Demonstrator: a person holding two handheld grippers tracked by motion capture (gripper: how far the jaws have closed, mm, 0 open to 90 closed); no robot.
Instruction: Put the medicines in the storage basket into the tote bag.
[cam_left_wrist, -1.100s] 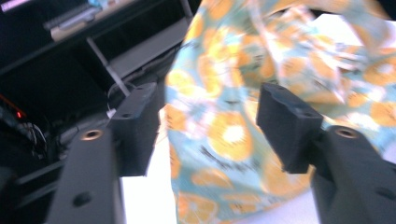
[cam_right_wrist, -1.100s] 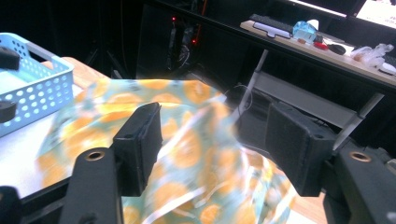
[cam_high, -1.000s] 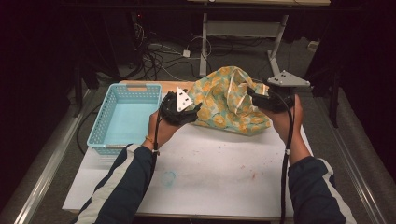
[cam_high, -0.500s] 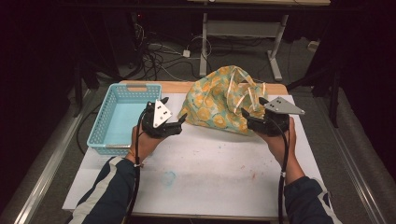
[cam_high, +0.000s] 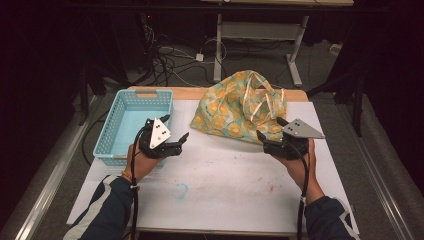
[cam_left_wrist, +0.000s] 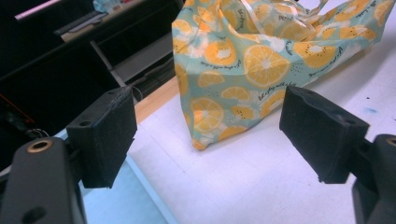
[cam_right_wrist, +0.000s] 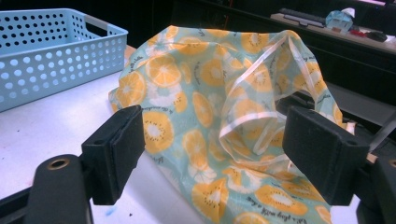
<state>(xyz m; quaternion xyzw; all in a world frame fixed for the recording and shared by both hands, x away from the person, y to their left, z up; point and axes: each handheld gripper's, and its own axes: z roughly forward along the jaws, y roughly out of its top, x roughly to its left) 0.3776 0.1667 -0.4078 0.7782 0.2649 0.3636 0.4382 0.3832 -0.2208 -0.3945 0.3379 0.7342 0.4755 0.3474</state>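
A teal fabric bag (cam_high: 235, 107) printed with orange slices lies slumped at the back of the white-covered table (cam_high: 225, 175), its pale handles on top. My left gripper (cam_high: 175, 129) hovers just left of the bag, beside the basket. Its jaws have just been opening and stand open with nothing between them. In the left gripper view (cam_left_wrist: 210, 123) the bag (cam_left_wrist: 261, 60) lies ahead, apart from the pads. My right gripper (cam_high: 270, 129) sits at the bag's near right corner, its jaws having just opened further. In the right gripper view (cam_right_wrist: 219, 140) the bag (cam_right_wrist: 187, 93) lies close ahead, untouched.
A light blue perforated basket (cam_high: 107, 137) stands at the table's left, also showing in the right gripper view as the basket (cam_right_wrist: 51, 60). A faint blue smear (cam_high: 181, 190) marks the sheet. Cables and a desk frame (cam_high: 295, 50) lie on the floor beyond the table.
Both grippers let go of the bag's sides and drew back toward the near side, the left one also moving left. Their jaws opened, and the bag settled lower.
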